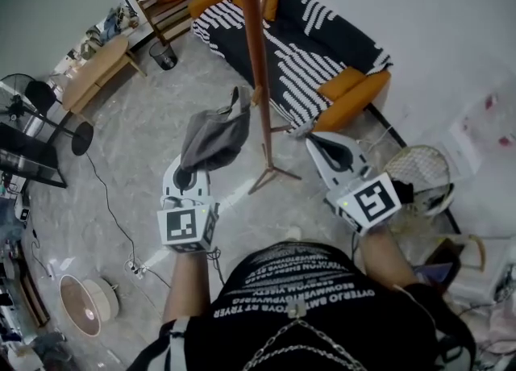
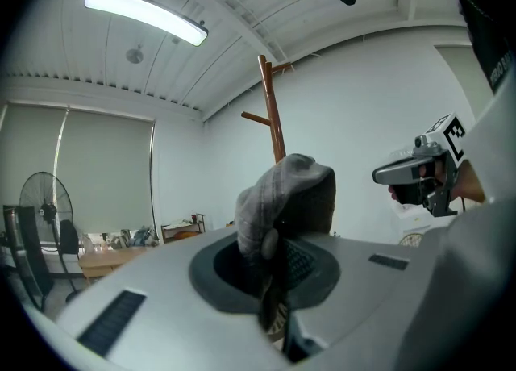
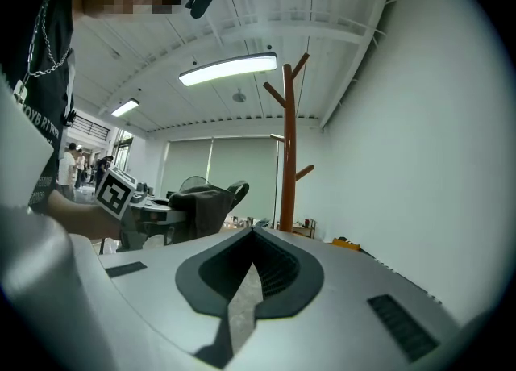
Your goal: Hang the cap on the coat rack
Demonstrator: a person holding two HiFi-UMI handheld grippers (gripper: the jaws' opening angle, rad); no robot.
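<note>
A grey cap hangs crumpled from my left gripper, which is shut on its fabric. The cap's strap loop lies close to a low peg of the brown wooden coat rack; I cannot tell whether they touch. In the left gripper view the cap bulges up out of the shut gripper, with the rack behind it. My right gripper is held to the right of the pole, shut and empty. In the right gripper view the gripper points toward the rack and the cap.
A black-and-white striped sofa with orange cushions stands behind the rack. A standing fan, a wooden table and a waste bin are at the left. A round mesh fan lies at the right; cables run across the floor.
</note>
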